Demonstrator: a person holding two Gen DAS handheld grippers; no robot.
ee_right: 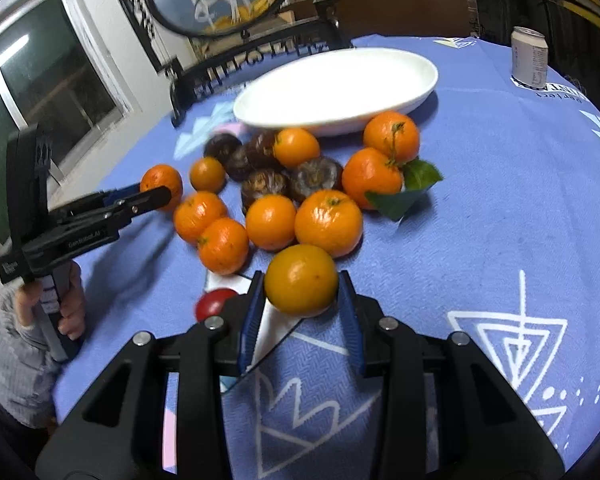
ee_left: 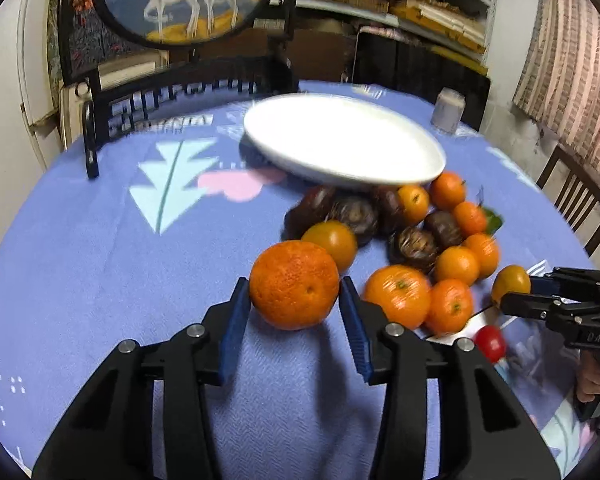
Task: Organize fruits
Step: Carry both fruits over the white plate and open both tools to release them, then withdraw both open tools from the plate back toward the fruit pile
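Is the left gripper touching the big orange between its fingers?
Touching. In the left wrist view the left gripper has both blue pads pressed against the big orange.

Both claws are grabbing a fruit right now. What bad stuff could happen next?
1. The left gripper pinches a round orange only at its sides, so it might slip and roll.
2. The right gripper holds a yellow-orange fruit right against the fruit pile; lifting could nudge neighbours rolling.
3. The white plate sits behind the pile, so carrying over may bump fruit.
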